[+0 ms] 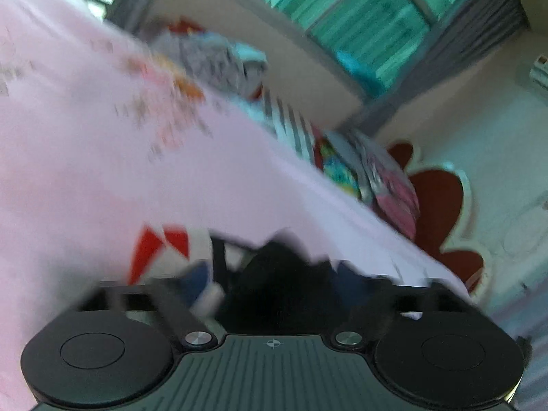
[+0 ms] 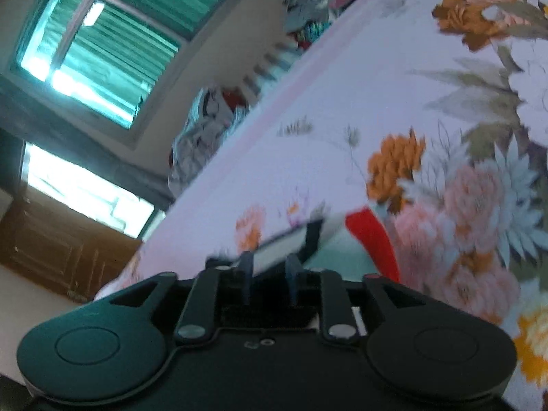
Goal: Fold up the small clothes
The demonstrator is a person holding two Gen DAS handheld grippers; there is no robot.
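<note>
I saw both grippers were matt black plastic, the left gripper (image 1: 274,274) and right gripper (image 2: 269,267) each bearing shiny metal pivot pins. The bedsheet (image 2: 325,144) looked like smooth printed cotton cloth. The garment (image 2: 370,236) seemed soft knit fabric. A door (image 2: 58,250) showed varnished brown wood.

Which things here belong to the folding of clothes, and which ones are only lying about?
For the job: small red-and-white garment, pile of clothes, flowered sheet underneath.
Just there: red rug, window, wooden cabinet.
</note>
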